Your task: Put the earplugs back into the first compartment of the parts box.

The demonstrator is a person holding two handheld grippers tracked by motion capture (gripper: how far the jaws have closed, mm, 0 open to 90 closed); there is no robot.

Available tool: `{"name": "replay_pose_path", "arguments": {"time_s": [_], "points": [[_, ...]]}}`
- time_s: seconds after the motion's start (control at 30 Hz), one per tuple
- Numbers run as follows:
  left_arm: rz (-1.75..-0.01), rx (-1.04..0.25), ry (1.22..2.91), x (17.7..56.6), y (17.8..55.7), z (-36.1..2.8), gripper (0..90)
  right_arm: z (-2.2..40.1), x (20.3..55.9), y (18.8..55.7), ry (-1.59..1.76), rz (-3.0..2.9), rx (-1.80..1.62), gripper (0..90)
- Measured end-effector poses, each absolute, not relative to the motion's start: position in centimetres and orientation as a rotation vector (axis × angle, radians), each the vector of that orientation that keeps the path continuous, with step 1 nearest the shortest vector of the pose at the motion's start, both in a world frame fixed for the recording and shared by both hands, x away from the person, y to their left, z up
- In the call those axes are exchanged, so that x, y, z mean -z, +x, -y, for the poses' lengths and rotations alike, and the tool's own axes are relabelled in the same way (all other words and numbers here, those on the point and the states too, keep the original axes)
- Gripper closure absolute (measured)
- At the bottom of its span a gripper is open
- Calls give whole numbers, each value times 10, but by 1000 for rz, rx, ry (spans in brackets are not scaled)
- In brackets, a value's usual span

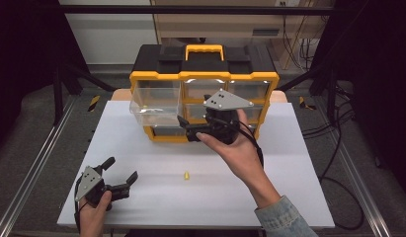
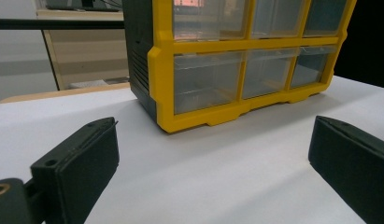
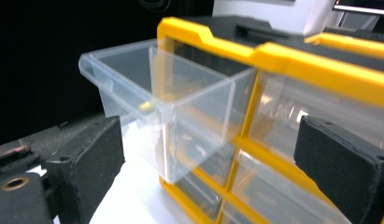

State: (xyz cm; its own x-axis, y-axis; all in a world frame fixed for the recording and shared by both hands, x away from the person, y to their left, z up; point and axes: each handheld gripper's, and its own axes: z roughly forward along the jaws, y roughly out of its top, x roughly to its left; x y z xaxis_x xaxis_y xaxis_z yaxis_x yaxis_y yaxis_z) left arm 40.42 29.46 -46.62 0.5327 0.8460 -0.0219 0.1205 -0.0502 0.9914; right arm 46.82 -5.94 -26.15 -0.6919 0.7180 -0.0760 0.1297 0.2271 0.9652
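While the right gripper [image 1: 186,129] is hovering with jaws apart by the open drawer [image 1: 155,106] at centre frame, the left gripper [image 1: 122,173], also spread, is waiting lower left, likely to fetch the yellow piece [image 1: 186,175].

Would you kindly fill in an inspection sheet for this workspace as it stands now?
Surface: white table, mostly bare.
Job's things: yellow-and-black drawer organiser at the far edge; its clear top-left drawer pulled out, a small yellow piece inside; another yellow piece lies on the table.
Clutter: nothing seen.
Grippers: left claw open over the near-left table; right claw open beside the drawer, holding nothing.
Cables: black cables on the floor, right.
Surroundings: dark frame, wooden furniture behind.
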Motion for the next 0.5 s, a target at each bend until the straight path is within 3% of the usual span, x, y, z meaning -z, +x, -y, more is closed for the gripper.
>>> {"name": "replay_pose_path", "arguments": {"time_s": [0.5], "points": [[-856,-735,1522,466,404,-295,13,68,305,468,885,-2070,-1417,91]]}}
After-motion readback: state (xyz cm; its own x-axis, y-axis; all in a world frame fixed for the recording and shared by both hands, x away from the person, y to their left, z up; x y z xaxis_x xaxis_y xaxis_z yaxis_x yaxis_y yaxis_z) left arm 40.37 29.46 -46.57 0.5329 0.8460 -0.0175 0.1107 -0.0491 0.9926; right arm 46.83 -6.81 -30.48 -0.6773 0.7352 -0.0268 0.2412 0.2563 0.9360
